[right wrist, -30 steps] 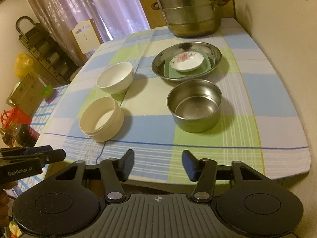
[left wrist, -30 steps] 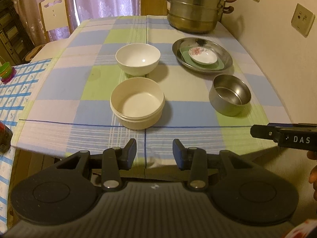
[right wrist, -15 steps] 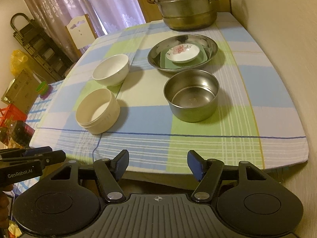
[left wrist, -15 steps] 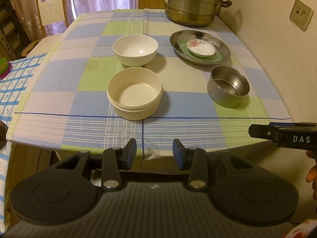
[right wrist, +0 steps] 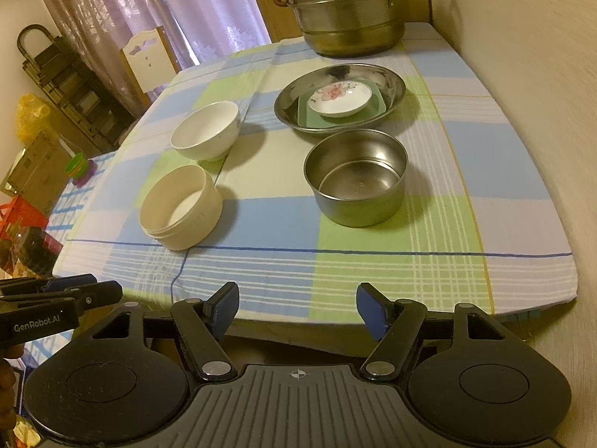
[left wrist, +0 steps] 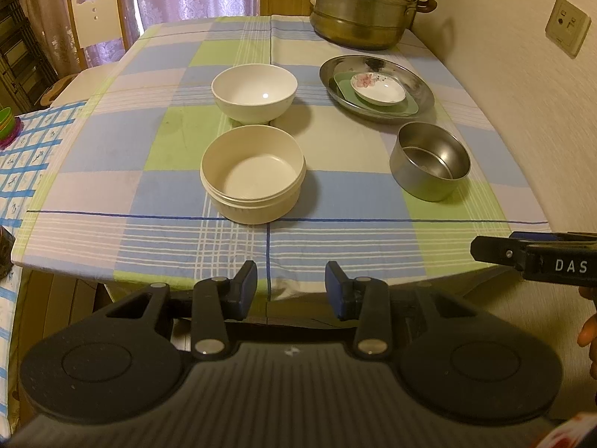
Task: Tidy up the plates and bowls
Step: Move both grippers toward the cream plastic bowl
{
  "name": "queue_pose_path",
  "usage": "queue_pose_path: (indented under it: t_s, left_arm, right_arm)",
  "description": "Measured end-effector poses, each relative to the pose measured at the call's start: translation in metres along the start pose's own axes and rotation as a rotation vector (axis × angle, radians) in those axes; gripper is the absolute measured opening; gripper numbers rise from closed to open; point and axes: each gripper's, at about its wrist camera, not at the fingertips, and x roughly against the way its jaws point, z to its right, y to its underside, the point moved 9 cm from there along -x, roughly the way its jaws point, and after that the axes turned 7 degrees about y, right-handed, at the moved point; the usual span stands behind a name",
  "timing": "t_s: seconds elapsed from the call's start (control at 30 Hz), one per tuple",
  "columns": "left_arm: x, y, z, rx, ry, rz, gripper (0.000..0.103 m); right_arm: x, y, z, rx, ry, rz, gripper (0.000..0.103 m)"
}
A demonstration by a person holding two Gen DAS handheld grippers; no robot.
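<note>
In the left wrist view, our left gripper (left wrist: pixel 291 285) sits at the bottom centre of the frame with its jaws parted and nothing between them, short of the near edge of the surface (left wrist: pixel 112 194). Just above it, mid-frame, stands the cream round container (left wrist: pixel 253 178), empty; the white bowl (left wrist: pixel 254 93) behind it is empty too and stands so near that the two may be touching. We judge that a reach for either could knock its neighbour, and both have smooth walls that could slip from the jaws. At upper right the steel plate (left wrist: pixel 419 84) holds a green square dish (left wrist: pixel 408 106), with a small flowered saucer (left wrist: pixel 377 89) stacked on that. The steel bowl (left wrist: pixel 430 165) at mid right is empty. The tall steamer pot (left wrist: pixel 363 3) stands at the top edge.

In the right wrist view, our right gripper (right wrist: pixel 297 306) is at the bottom centre, jaws spread wide and empty, off the surface's near edge. The steel bowl sits in the centre, just beside the steel plate's rim; we think lifting it by one wall could tip it into the plate and rattle the stack. The cloth could also drag if a bowl is slid rather than lifted
</note>
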Motion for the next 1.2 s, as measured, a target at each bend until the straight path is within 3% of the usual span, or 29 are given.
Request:
queue_pose_path:
  t_s: [0.47,0.63,0.97,1.2]
  left_arm:
    - [-0.002,0.000,-0.003,0.018,-0.026,0.006,0.037]
    - [-0.002,-0.004,-0.010,0.032,-0.046,0.019,0.037]
    - [-0.001,-0.016,-0.049,0.081,-0.085,0.062,0.037]
    - [-0.013,-0.037,-0.075,0.066,-0.064,0.095,0.037]
  right_arm:
    - [0.003,-0.011,0.007,0.000,0.021,0.088,0.071]
    - [-0.003,-0.013,0.005,0.010,0.006,0.061,0.072]
    - [-0.018,-0.031,-0.021,0.051,-0.042,0.072,0.072]
    - [-0.032,-0.048,-0.048,0.089,-0.086,0.092,0.071]
